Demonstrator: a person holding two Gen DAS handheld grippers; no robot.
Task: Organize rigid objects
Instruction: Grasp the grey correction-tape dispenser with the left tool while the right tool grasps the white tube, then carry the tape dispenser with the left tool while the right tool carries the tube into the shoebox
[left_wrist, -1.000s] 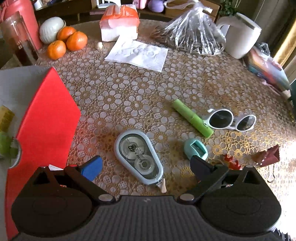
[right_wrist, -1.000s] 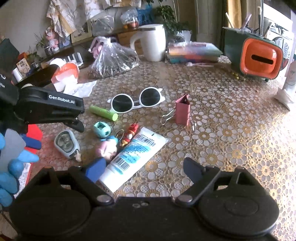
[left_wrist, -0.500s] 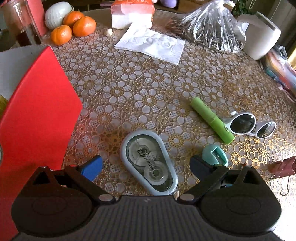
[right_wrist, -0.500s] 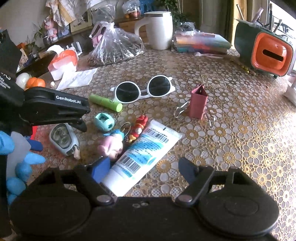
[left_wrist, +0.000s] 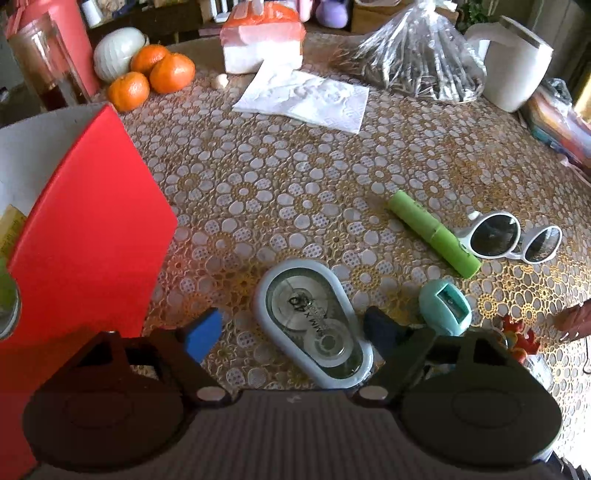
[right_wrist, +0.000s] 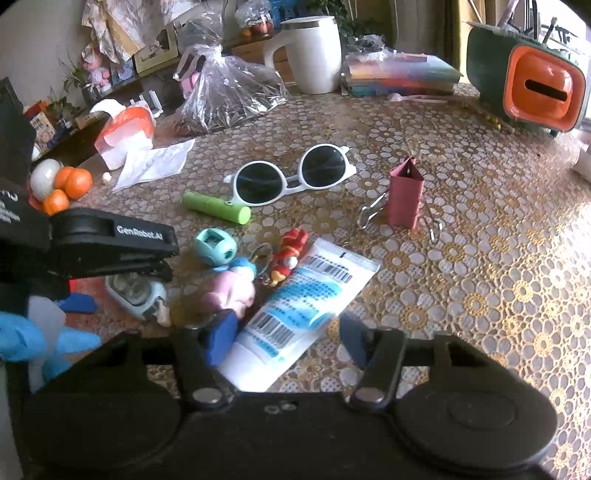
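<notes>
Left wrist view: the left gripper (left_wrist: 291, 328), jaws just closing, straddles the grey oval correction-tape dispenser (left_wrist: 312, 325) on the lace-covered bench (left_wrist: 295, 177); right pad touching, left apart.

Right wrist view: the right gripper (right_wrist: 284, 338), also closing, brackets the white-and-blue squeeze tube (right_wrist: 295, 306), unpinched; open bench lies rightward.

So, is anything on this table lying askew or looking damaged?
Nothing looks damaged or spilled. The small things are only scattered: the white sunglasses lie lenses down, arms folded, and the red binder clip stands upright with its wire handles splayed.
</notes>
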